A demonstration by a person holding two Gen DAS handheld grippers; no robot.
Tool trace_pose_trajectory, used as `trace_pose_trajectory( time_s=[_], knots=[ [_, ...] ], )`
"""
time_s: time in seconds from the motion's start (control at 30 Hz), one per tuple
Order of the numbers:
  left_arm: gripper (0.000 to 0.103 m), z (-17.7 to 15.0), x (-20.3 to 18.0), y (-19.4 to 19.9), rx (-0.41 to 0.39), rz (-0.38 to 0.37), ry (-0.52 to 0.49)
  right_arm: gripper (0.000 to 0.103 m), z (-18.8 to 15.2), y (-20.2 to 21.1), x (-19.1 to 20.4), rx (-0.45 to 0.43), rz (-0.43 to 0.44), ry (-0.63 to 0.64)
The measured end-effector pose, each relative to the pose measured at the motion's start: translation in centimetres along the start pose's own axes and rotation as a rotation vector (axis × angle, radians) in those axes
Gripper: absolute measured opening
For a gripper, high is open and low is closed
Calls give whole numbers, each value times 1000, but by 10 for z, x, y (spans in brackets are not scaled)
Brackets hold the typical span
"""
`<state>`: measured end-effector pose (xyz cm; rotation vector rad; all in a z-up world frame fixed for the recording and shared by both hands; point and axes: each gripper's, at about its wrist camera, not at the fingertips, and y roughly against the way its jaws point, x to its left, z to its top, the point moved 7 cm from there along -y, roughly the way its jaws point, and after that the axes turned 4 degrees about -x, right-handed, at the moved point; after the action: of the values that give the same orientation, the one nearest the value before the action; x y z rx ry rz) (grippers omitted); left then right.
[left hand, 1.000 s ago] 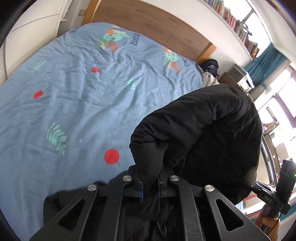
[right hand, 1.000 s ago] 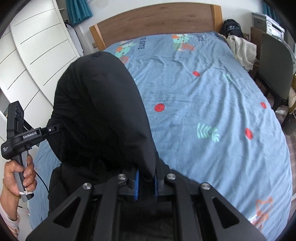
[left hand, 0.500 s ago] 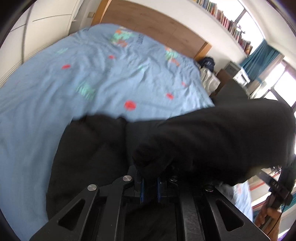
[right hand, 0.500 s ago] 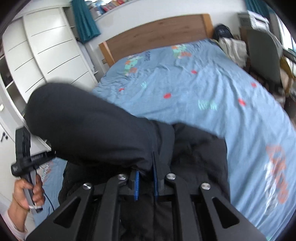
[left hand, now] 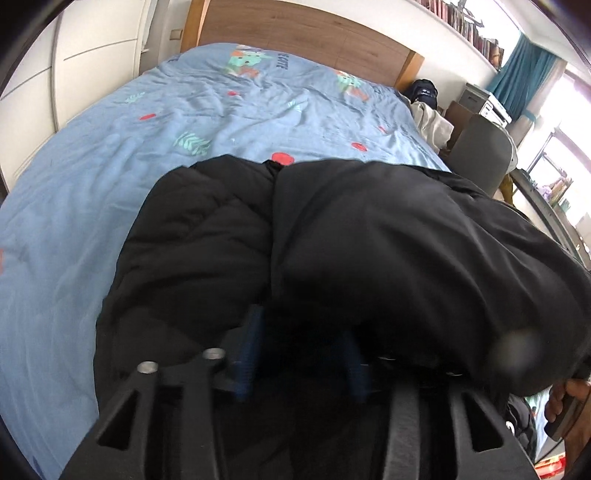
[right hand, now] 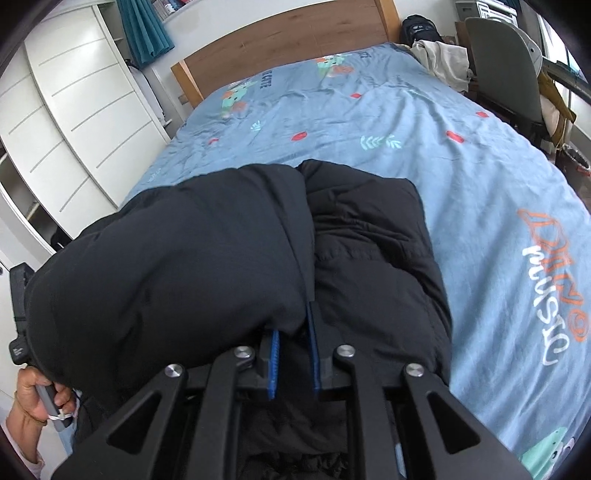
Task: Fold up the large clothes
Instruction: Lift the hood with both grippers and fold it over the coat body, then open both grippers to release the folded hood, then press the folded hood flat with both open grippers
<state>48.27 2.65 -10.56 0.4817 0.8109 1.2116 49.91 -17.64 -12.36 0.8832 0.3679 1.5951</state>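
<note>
A black padded jacket (left hand: 207, 251) lies on the blue bed, with a folded layer (left hand: 388, 240) draped over it. My left gripper (left hand: 299, 332) sits at the jacket's near edge; its blue pads are spread wide and the black fabric lies over them. In the right wrist view the jacket (right hand: 369, 251) fills the near half, its upper layer (right hand: 177, 266) bulging to the left. My right gripper (right hand: 293, 332) has its blue pads a little apart with a fold of the jacket edge between them.
The blue printed duvet (left hand: 110, 155) covers the bed up to a wooden headboard (left hand: 295, 33). White wardrobes (right hand: 74, 110) stand on the left. A grey chair (right hand: 502, 74) and a pile of clothes (right hand: 439, 59) stand by the bed's right side.
Both grippers brought the raised jacket layer down and forward onto the rest of the jacket on the bed. The left gripper's pads have spread apart; the right pads have widened slightly.
</note>
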Motion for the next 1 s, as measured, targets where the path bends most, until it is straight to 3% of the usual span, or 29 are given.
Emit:
trace_pose_trajectory(
  time_s=[0.27, 0.33, 0.4, 0.43, 0.7, 0.83, 1.0],
  knots=[
    [57, -5, 2, 40, -39, 24, -25, 17, -16, 31, -2, -1, -24, 9],
    [61, 2, -1, 55, -68, 21, -34, 26, -14, 44, 3, -16, -21, 23],
    [65, 11, -6, 67, -93, 15, -39, 60, -9, 55, 11, -34, -23, 41],
    [67, 17, -10, 74, -110, 13, -47, 64, -5, 63, 16, -52, -18, 53],
    [71, 55, -46, 81, -151, -15, -107, 65, 37, 87, 72, -134, 66, 141],
    [71, 63, -59, 58, -135, -20, -140, 65, 51, 64, 100, -137, 97, 200],
    [71, 48, -53, 17, -81, 11, -157, 65, 37, 16, 106, -78, 99, 261]
  ],
)
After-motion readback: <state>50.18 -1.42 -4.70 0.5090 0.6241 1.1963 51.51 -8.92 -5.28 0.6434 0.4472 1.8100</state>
